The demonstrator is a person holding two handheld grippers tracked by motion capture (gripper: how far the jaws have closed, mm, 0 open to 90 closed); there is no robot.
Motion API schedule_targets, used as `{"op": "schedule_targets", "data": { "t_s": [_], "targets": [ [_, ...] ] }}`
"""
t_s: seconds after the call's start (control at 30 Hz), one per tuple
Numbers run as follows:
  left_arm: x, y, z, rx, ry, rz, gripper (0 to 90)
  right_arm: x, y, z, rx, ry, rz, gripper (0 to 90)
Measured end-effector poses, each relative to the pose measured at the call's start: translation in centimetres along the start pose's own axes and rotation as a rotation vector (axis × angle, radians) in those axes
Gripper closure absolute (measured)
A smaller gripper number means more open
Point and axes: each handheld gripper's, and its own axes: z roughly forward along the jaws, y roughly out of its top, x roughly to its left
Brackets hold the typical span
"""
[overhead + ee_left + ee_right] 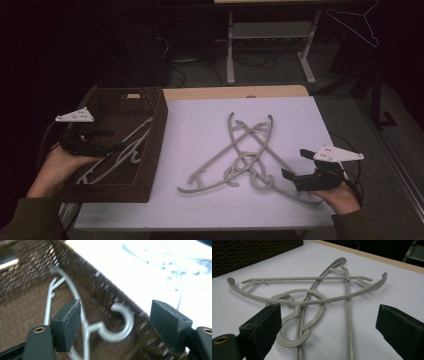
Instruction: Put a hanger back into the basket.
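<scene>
Left gripper (pixel 107 141): jaws wide, over basket (pixel 159 135), left; hanger (pixel 117 325) lies loose inside. Right gripper (pixel 296 167): jaws wide, near right, beside tangled hangers (pixel 245 155) on table (pixel 200 125). No legible writing.

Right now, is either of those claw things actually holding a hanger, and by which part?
Nothing is held. The left gripper stands open above a hanger in the basket; the right gripper is open short of the tabletop hangers.
</scene>
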Motion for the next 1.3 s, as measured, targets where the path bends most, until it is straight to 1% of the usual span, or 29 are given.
{"op": "schedule_targets", "data": {
  "t_s": [0.03, 0.23, 0.33, 0.47, 0.57, 0.6, 0.63, 0.67, 0.7, 0.77, 0.8, 0.93, 0.97, 1.17, 1.2, 1.3],
  "targets": [
    [-0.4, 0.4, 0.1, -0.004, -0.003, 0.015, 21.8, 0.0, 0.0, 0.0, -0.001, 0.001, 0.0, 5.8],
    [-3.5, 2.6, 1.7, -0.041, -0.044, 0.062, 13.8, -0.1, 0.0, 0.0, -0.001, 0.002, 0.001, 5.8],
    [-5.0, 3.5, 2.8, -0.053, -0.07, 0.083, 12.2, 0.0, 0.0, 0.0, 0.0, 0.004, 0.0, 5.8],
    [-6.8, 4.4, 4.6, -0.066, -0.104, 0.083, 8.6, 0.0, 0.0, 0.0, -0.003, 0.004, -0.008, 6.0],
    [-8.0, 4.8, 6.1, -0.062, -0.123, 0.097, 4.9, -0.1, 0.1, 0.0, -0.003, 0.006, -0.009, 5.9],
    [-8.4, 4.8, 6.7, -0.059, -0.13, 0.101, 4.2, 0.0, 0.1, 0.0, 0.002, 0.008, 0.002, 5.9],
    [-8.8, 4.9, 7.3, -0.054, -0.138, 0.105, 4.2, -0.1, 0.1, 0.0, -0.005, 0.006, -0.009, 5.9],
    [-9.2, 5.0, 7.9, -0.051, -0.143, 0.103, 3.4, 0.0, 0.1, 0.0, -0.004, 0.006, -0.008, 5.9],
    [-9.7, 5.0, 8.8, -0.044, -0.156, 0.11, 3.2, 0.0, 0.1, 0.0, -0.004, 0.005, -0.008, 6.0],
    [-10.3, 4.9, 9.7, -0.042, -0.161, 0.112, 3.3, -0.1, 0.1, 0.0, -0.003, 0.006, -0.008, 5.9],
    [-10.6, 4.9, 10.2, -0.041, -0.162, 0.12, 3.5, -0.1, 0.0, 0.0, -0.003, 0.006, -0.008, 6.0],
    [-11.8, 4.5, 12.3, -0.026, -0.188, 0.129, 4.6, -0.1, 0.0, 0.0, -0.005, 0.009, -0.012, 6.0],
    [-12.1, 4.4, 12.8, -0.022, -0.194, 0.131, 4.9, -0.1, 0.0, 0.0, -0.001, 0.009, -0.004, 6.0],
    [-13.7, 3.6, 15.4, -0.007, -0.217, 0.14, 6.1, -0.1, 0.0, 0.1, -0.004, 0.008, -0.011, 6.0],
    [-13.9, 3.4, 15.8, -0.007, -0.223, 0.136, 6.3, -0.1, 0.0, 0.1, -0.004, 0.008, -0.013, 6.0],
    [-14.6, 2.9, 16.9, 0.001, -0.235, 0.137, 7.5, 0.0, 0.0, 0.1, -0.002, 0.01, -0.008, 6.0]
  ]
}}
